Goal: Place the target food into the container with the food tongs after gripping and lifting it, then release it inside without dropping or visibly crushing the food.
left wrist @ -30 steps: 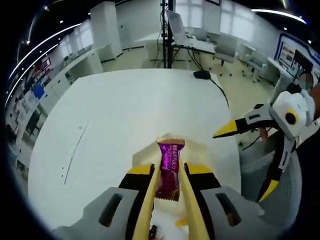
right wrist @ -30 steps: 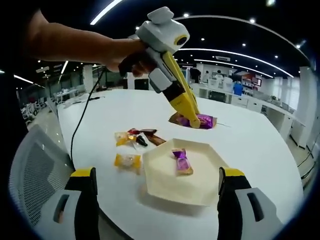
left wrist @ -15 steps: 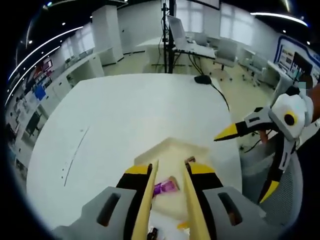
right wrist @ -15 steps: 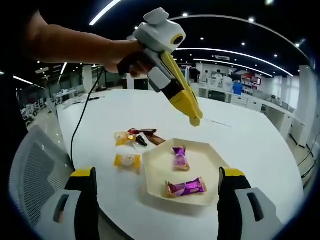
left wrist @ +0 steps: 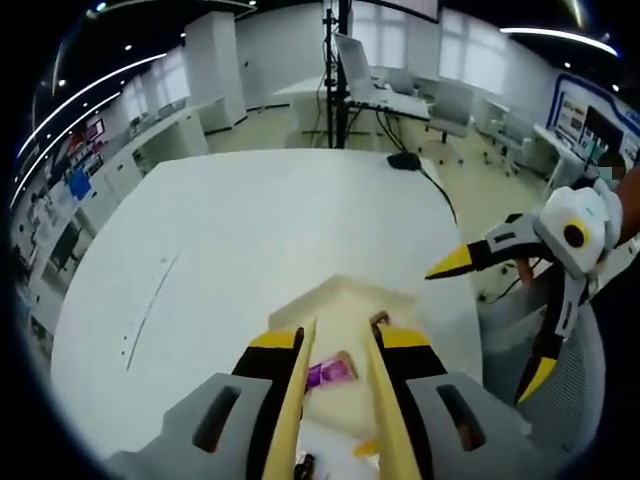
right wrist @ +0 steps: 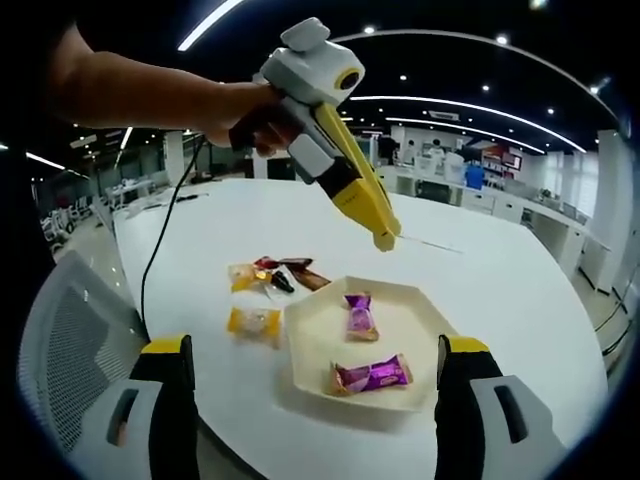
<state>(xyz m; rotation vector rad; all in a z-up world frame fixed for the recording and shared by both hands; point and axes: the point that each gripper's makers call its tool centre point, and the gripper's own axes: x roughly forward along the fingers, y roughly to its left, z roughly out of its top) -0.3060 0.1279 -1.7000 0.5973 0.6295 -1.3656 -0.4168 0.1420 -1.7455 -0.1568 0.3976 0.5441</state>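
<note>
While flat, purple candy point(right wrist: 372, 375) seemingly lies crosswise.

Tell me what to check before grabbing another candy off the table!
1. Left gripper empty, nothing between its yellow tongs: ok.
2. Two purple-wrapped candies lying inside the cream angular tray: ok.
3. Candies look uncrushed: cannot tell, too small.
4. More food to pick: ok, a yellow-wrapped candy and a small pile of mixed wrapped candies lie on the white table beside the tray.
5. Right gripper open and holding nothing: ok.
</note>
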